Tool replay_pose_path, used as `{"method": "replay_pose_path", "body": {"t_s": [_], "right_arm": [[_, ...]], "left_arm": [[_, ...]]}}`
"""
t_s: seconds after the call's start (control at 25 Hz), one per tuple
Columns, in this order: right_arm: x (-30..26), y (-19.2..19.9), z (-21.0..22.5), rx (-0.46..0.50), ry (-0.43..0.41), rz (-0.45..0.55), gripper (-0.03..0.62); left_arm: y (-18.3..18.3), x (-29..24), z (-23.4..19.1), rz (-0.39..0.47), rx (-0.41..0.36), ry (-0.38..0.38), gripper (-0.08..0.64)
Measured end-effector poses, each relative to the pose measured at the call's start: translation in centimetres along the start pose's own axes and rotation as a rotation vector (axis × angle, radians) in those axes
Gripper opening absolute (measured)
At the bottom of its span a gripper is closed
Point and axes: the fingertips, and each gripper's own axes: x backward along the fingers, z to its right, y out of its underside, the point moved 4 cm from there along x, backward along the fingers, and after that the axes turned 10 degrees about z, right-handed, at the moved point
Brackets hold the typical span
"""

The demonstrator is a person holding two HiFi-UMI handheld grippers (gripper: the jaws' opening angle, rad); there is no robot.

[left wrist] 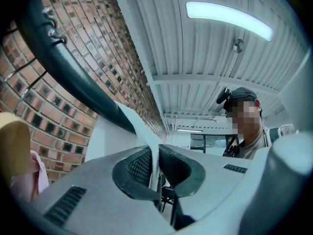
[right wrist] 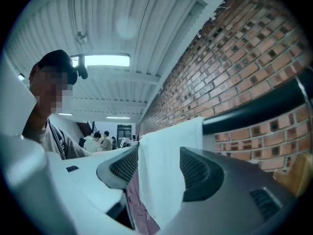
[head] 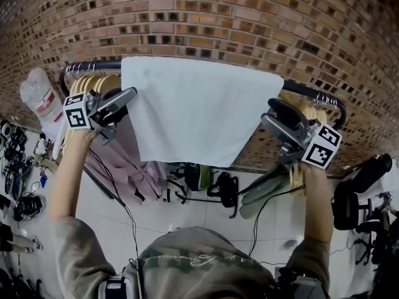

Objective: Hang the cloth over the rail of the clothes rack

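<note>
Cloth (head: 199, 111) hangs over the rail (head: 308, 92) in the upper middle of the head view, spread flat against the brick wall (head: 249, 17). Its long axis lies along the rail, running from upper left and dipping slightly toward the right, and its free lower edge points down the frame. Your left gripper (head: 132, 93) sits at the cloth's left edge, jaws all but closed with the thin edge pinched between the pads. Your right gripper (head: 271, 112) sits at the right edge, jaws well apart, the cloth's edge hanging loose between them and not clamped.
</note>
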Motion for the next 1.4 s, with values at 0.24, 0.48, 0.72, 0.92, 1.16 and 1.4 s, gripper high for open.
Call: {"method": "replay_pose_path", "body": {"t_s": [0.24, 0.48, 0.72, 0.92, 1.16, 1.4], "right_arm": [[1.2, 1.4, 2.7, -0.005, 0.092, -0.007, 0.278], [1.7, 2.0, 4.4, 0.019, 0.144, -0.055, 0.279], [0.5, 2.5, 3.9, 0.02, 0.07, -0.045, 0.066], [-0.2, 2.6, 4.5, -0.008, 0.058, -0.049, 0.061], [0.2, 1.6, 4.8, 0.007, 0.075, -0.017, 0.02], [1.8, -2.0, 5.2, 0.0, 0.085, 0.092, 0.02]], "left_arm": [[0.2, 0.1, 0.0, -0.024, 0.01, -0.002, 0.02], [0.3, -0.3, 0.4, -0.028, 0.005, 0.006, 0.02], [0.4, -0.3, 0.7, -0.02, -0.01, 0.008, 0.02], [0.2, -0.6, 0.7, -0.025, -0.034, 0.008, 0.02], [-0.2, -0.5, 0.8, -0.034, -0.066, 0.0, 0.02], [-1.5, -1.0, 1.3, 0.017, -0.097, 0.001, 0.02]]}}
